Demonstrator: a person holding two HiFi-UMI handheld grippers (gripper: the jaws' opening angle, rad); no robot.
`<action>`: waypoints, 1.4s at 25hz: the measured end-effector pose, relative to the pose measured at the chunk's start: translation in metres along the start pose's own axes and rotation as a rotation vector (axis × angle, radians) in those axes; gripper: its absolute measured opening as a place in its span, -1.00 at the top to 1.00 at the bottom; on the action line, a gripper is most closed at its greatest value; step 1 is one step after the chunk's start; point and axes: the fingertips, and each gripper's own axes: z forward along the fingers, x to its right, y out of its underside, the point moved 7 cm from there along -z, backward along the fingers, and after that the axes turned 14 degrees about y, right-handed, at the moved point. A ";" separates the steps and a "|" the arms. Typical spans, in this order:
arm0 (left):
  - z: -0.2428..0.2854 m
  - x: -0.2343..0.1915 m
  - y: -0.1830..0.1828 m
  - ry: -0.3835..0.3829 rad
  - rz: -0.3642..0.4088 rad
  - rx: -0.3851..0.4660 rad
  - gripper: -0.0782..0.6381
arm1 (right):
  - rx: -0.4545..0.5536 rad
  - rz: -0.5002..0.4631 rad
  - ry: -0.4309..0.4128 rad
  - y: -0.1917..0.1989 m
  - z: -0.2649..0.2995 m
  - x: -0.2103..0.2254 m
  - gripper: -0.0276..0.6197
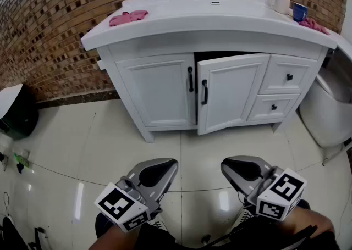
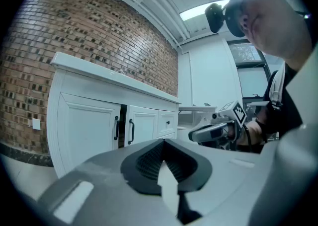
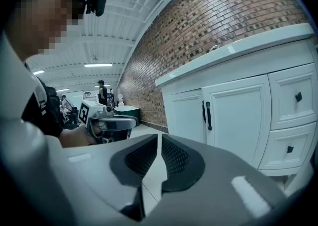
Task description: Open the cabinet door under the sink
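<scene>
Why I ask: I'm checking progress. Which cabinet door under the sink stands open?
The right door, swung outward beside the drawers; the left door sits flush.

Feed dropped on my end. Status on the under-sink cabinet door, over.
Left gripper and right gripper shut, empty, back from the cabinet. Right door ajar, left door closed. Nothing on the floor between.

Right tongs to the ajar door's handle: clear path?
Probably yes: only bare floor lies between the right tongs and the handle, which faces them. They are shut and well short of it.
</scene>
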 end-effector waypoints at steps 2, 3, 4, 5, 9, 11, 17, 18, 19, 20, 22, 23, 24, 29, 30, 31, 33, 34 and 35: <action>0.001 -0.004 -0.004 -0.014 0.006 0.024 0.77 | -0.002 -0.007 -0.006 0.001 0.003 0.002 0.81; 0.002 -0.006 -0.005 -0.018 0.008 0.030 0.77 | -0.005 -0.008 -0.006 0.002 0.003 0.004 0.81; 0.004 -0.007 -0.006 -0.018 0.009 0.031 0.77 | -0.007 -0.007 -0.004 0.003 0.002 0.005 0.81; 0.005 -0.007 -0.006 -0.016 0.011 0.028 0.77 | -0.007 -0.004 0.000 0.004 0.001 0.007 0.81; 0.010 -0.015 -0.002 -0.070 0.025 0.024 0.77 | 0.004 0.003 0.010 0.002 -0.001 0.011 0.81; 0.018 -0.028 -0.004 -0.147 0.068 0.042 0.77 | 0.011 -0.015 0.015 -0.001 0.000 0.013 0.81; 0.048 -0.076 -0.006 -0.244 0.101 -0.001 0.65 | 0.020 0.005 -0.001 -0.001 0.004 0.016 0.81; 0.055 -0.085 -0.008 -0.240 0.094 -0.010 0.61 | 0.018 0.009 -0.002 0.000 0.004 0.018 0.82; 0.064 -0.095 -0.010 -0.240 0.091 -0.017 0.58 | 0.015 0.012 -0.005 0.000 0.005 0.019 0.82; 0.073 -0.106 -0.012 -0.244 0.093 -0.025 0.55 | 0.013 0.015 -0.008 0.000 0.006 0.021 0.82; 0.089 -0.124 -0.014 -0.251 0.102 -0.039 0.53 | 0.011 0.025 -0.011 0.001 0.006 0.024 0.82; 0.096 -0.131 -0.013 -0.253 0.101 -0.043 0.53 | 0.011 0.032 -0.010 0.002 0.005 0.026 0.82; 0.103 -0.139 -0.012 -0.255 0.098 -0.044 0.53 | 0.013 0.038 -0.007 0.001 0.004 0.028 0.82; 0.126 -0.178 -0.014 -0.296 0.090 -0.036 0.46 | 0.036 0.060 0.018 -0.005 -0.001 0.044 0.82; 0.130 -0.185 -0.013 -0.308 0.093 -0.040 0.46 | 0.036 0.062 0.020 -0.005 -0.002 0.046 0.82; 0.134 -0.192 -0.012 -0.320 0.099 -0.048 0.44 | 0.034 0.064 0.020 -0.005 -0.003 0.048 0.82; 0.143 -0.205 -0.012 -0.337 0.110 -0.062 0.43 | 0.031 0.068 0.023 -0.005 -0.005 0.050 0.82; 0.147 -0.210 -0.013 -0.339 0.109 -0.062 0.43 | 0.030 0.070 0.024 -0.005 -0.006 0.050 0.82; 0.150 -0.216 -0.014 -0.336 0.107 -0.059 0.42 | 0.031 0.072 0.025 -0.005 -0.006 0.050 0.82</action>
